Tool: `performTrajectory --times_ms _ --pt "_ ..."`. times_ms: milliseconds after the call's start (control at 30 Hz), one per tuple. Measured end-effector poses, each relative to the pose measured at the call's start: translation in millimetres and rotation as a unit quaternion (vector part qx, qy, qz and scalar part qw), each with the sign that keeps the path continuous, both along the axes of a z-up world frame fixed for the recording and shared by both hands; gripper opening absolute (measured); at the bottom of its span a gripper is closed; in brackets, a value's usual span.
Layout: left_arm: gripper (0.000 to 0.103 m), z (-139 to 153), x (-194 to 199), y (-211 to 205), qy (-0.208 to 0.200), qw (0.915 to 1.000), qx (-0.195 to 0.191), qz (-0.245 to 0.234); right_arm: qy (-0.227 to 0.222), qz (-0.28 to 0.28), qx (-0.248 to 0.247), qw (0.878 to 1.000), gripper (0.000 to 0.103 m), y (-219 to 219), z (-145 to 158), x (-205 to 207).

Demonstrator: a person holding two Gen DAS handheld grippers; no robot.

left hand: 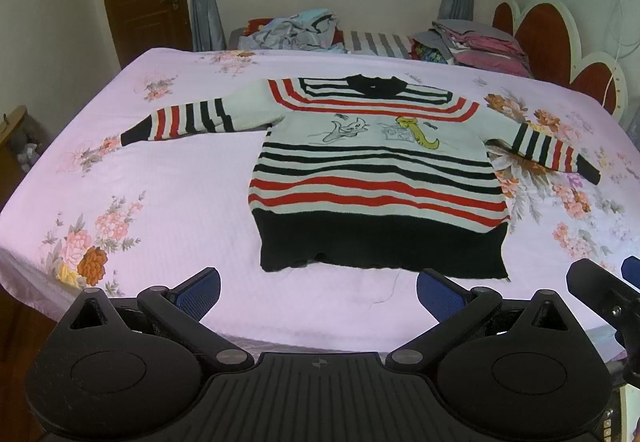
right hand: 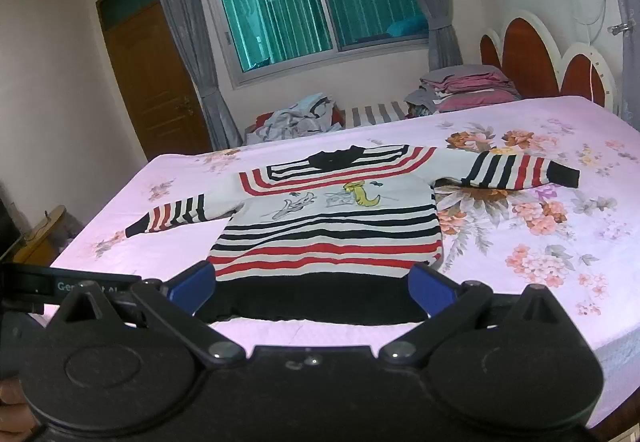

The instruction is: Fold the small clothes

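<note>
The striped sweater (left hand: 372, 162) lies flat, sleeves spread, near the bed's (left hand: 160, 202) front edge, wholly unfolded; left tool (left hand: 318, 292) and right tool (right hand: 312, 284) hover spread, empty.

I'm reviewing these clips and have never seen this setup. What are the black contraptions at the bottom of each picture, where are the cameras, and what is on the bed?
Each picture comes from a camera mounted on a handheld two-finger gripper, looking forward along its blue-padded fingers. One shows the left gripper, the other the right gripper. Both are open and hold nothing. A striped sweater lies flat on the floral bedsheet, sleeves spread, black hem nearest the grippers. Piled clothes sit beyond the bed.
</note>
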State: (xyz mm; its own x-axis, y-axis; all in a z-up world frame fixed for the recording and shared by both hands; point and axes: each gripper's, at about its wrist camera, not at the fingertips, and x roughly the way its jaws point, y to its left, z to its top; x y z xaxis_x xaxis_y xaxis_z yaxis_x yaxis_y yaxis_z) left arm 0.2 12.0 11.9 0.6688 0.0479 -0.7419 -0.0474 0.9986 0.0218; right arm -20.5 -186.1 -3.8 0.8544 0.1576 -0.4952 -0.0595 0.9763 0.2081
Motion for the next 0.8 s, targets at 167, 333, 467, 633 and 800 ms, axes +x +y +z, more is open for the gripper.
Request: performTrajectory --times_ms 167,333,467,633,800 --pt "0.103 -0.2 -0.2 -0.1 0.000 1.0000 0.000 0.000 -0.001 0.000 -0.001 1.000 0.103 0.4 0.2 -0.2" --pt "0.103 0.1 -0.2 -0.2 0.000 1.0000 0.000 0.000 -0.001 -0.001 0.000 1.000 0.103 0.4 0.1 -0.2" --pt "0.103 0.1 -0.2 -0.7 0.000 1.0000 0.000 -0.001 0.000 0.000 -0.001 1.000 0.103 0.5 0.1 0.0" --pt "0.103 -0.1 -0.3 0.1 0.000 1.0000 -0.001 -0.001 0.000 -0.001 -0.001 1.000 0.103 0.4 -0.2 0.4" --pt "0.103 0.6 0.3 -0.2 0.000 1.0000 -0.002 -0.001 0.001 -0.003 -0.002 1.000 0.103 1.7 -0.5 1.6"
